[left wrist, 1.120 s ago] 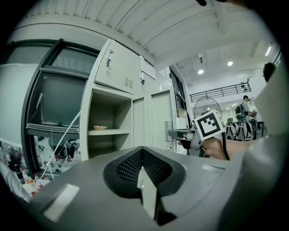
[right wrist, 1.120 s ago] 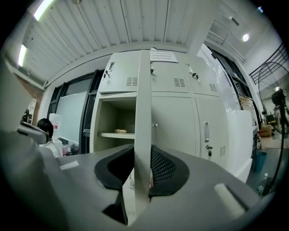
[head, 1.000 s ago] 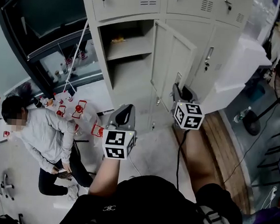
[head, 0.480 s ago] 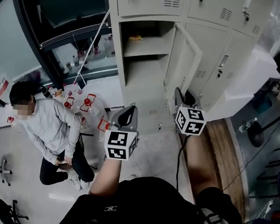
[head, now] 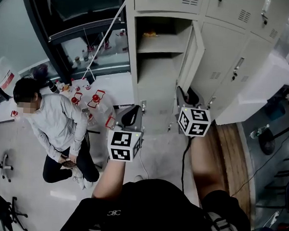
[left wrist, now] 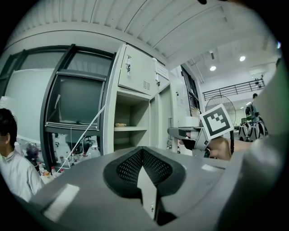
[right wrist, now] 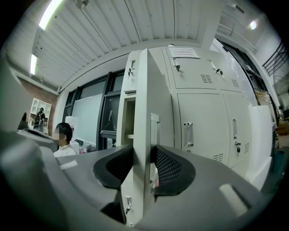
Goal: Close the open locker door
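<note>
Locker door (head: 196, 47) ajar at 1 o'clock in head view, its edge inside right gripper (head: 184, 94), jaws half-spread, just been opening; left gripper (head: 130, 111) at its 8 o'clock, jaws together, empty.

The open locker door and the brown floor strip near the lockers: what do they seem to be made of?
Open locker door: probably thin sheet steel, painted pale grey; folded edge visible. Brown floor strip: looks like wood planks or wood-look laminate; lengthwise seams.
</note>
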### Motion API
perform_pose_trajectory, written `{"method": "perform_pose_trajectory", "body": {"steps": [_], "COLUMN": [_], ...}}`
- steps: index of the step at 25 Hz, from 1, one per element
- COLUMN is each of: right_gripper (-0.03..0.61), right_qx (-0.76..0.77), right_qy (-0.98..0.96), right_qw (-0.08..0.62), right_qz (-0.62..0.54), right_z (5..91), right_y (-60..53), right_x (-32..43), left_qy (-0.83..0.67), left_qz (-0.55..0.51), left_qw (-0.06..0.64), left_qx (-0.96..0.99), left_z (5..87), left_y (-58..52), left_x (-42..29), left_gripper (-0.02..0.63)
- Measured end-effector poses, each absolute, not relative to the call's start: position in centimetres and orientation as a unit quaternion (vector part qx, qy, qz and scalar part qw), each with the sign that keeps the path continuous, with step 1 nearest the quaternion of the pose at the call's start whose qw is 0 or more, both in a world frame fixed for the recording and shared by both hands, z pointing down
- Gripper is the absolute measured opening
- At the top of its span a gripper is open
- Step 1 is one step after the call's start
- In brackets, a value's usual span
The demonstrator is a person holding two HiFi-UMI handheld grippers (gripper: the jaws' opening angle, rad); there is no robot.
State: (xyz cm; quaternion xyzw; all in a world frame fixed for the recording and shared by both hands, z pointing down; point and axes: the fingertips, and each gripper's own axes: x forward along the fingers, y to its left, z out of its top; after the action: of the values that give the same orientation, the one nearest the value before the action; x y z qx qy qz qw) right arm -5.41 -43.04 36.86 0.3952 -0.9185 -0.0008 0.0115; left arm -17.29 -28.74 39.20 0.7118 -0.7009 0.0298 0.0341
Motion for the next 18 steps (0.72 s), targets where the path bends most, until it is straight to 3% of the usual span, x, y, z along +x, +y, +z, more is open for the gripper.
{"method": "perform_pose_trajectory", "body": {"steps": [18], "right_gripper": [0.141], "right_qx": [0.353], "right_qy": [-0.935], "right_qw": [0.027], "right_qz": [0.004], "right_z": [37.0], "right_y": [-42.7], "right_x": [-14.6], "left_qy": [-0.739], "left_qz": [0.027], "left_qw": [0.032], "left_qx": [0.672], "left_z": [39.1], "left_y": [-26.5], "left_x": [-24.0], "left_gripper": [0.000]}}
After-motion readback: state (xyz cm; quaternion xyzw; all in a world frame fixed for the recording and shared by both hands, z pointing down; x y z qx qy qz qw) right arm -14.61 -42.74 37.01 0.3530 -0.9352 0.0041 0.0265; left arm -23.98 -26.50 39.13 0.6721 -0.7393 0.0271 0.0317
